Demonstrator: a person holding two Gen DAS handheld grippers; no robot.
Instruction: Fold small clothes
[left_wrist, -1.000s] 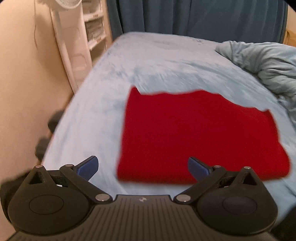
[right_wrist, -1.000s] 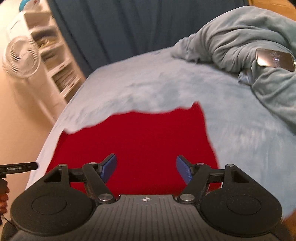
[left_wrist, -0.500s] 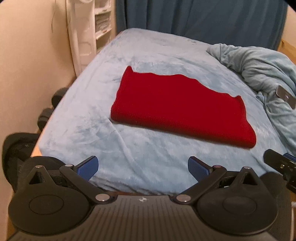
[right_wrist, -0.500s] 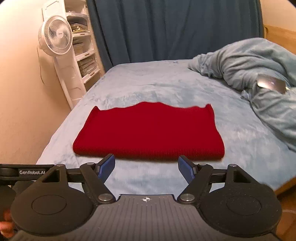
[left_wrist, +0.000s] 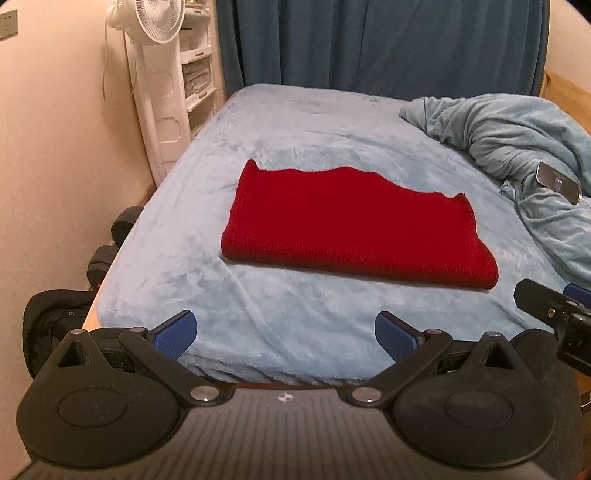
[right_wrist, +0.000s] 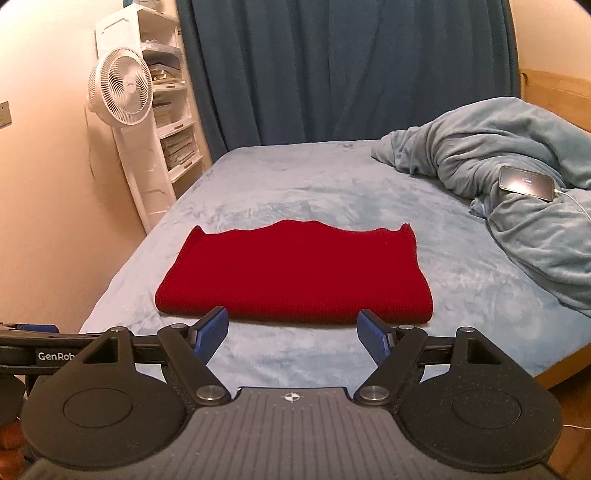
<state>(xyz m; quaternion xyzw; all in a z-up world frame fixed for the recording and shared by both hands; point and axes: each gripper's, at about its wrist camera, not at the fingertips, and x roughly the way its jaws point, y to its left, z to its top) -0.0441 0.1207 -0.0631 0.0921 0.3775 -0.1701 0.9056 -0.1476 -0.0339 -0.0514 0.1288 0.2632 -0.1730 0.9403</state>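
Warm, dim indoor light in both views, cream wall (right_wrist: 55, 229) tinted yellowish; source apparently overhead, not visible. Soft shadow under near edge of folded red knitted garment (left_wrist: 351, 229) on pale blue fleece bed cover (left_wrist: 295, 125). Glare on glossy screen of dark rectangular phone (right_wrist: 526, 183). Strong fisheye bending at frame edges, dark vignette in corners. Centre sharp; white pedestal fan (left_wrist: 162, 18) slightly soft. Fine grain in dark blue curtain (right_wrist: 332, 74)

Reading "GenRob", cut off by a black linkage, in white letters on the black bar (right_wrist: 22, 354) at lower left of the right wrist view. Phone (right_wrist: 527, 183) screen glowing, marks too small to read. Nothing else legible.
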